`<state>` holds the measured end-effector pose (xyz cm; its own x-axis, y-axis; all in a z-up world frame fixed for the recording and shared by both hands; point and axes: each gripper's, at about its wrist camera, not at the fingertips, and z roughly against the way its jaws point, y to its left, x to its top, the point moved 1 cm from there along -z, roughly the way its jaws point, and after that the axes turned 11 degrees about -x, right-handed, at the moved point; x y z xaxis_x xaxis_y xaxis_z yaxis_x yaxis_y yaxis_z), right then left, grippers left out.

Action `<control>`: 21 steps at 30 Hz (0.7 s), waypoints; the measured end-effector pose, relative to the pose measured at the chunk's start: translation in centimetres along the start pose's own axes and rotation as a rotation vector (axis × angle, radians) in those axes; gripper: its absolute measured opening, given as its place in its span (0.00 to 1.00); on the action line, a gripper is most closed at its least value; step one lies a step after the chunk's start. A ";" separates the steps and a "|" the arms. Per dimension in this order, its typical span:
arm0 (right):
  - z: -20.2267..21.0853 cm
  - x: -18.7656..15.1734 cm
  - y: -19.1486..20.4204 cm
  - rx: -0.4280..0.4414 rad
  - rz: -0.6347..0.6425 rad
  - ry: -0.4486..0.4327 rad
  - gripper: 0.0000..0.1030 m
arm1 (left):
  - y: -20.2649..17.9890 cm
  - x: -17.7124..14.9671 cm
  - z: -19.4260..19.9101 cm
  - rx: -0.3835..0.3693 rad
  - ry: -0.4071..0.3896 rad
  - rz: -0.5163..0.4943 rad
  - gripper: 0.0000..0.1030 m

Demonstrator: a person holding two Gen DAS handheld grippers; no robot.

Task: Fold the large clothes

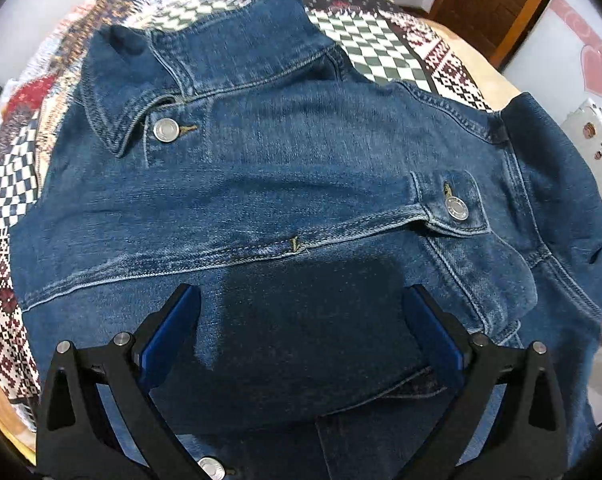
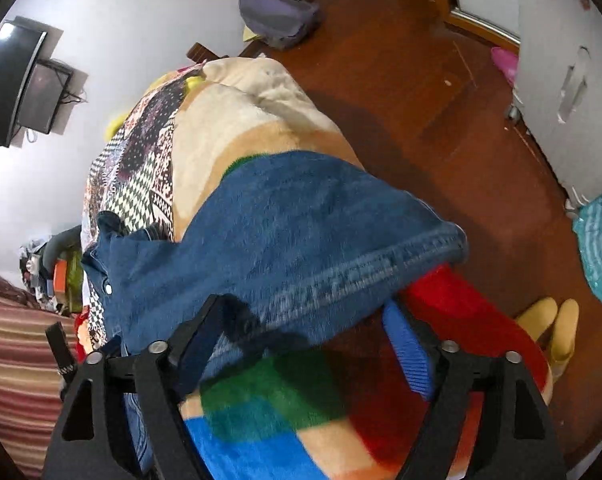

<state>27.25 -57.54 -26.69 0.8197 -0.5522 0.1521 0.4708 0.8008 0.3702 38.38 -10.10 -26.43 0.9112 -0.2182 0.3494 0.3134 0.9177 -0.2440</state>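
Denim jacket [image 1: 285,184] lay spread on the patterned blanket [image 1: 385,40]; left gripper [image 1: 301,320] hovered spread above it, right gripper [image 2: 305,320] spread wide around its sleeve [image 2: 301,236].

Blue denim jacket [image 1: 301,208] on a red, black and white patterned cloth [image 1: 381,36].

Bed [image 2: 237,92]: patterned blanket [image 1: 381,36] spread, denim jacket [image 1: 293,168] flat on top

Both hand-held grippers [image 1: 301,312] [image 2: 301,320] spread wide
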 end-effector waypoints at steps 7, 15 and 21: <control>-1.8 2.4 1.1 -0.036 -0.054 -0.057 0.73 | 0.0 -1.0 0.9 0.010 -0.032 0.014 1.00; 3.6 2.9 7.0 -0.056 0.092 -0.345 0.24 | 1.8 -1.9 3.5 0.035 -0.053 0.075 1.00; 10.1 2.8 15.0 0.053 0.273 -0.482 0.15 | 3.1 -1.9 7.3 0.060 -0.159 0.106 1.00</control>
<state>33.32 -49.43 -11.51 0.6621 -0.3796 0.6462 0.2344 0.9239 0.3025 35.65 -4.42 -21.29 0.8830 -0.0684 0.4643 0.1970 0.9520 -0.2343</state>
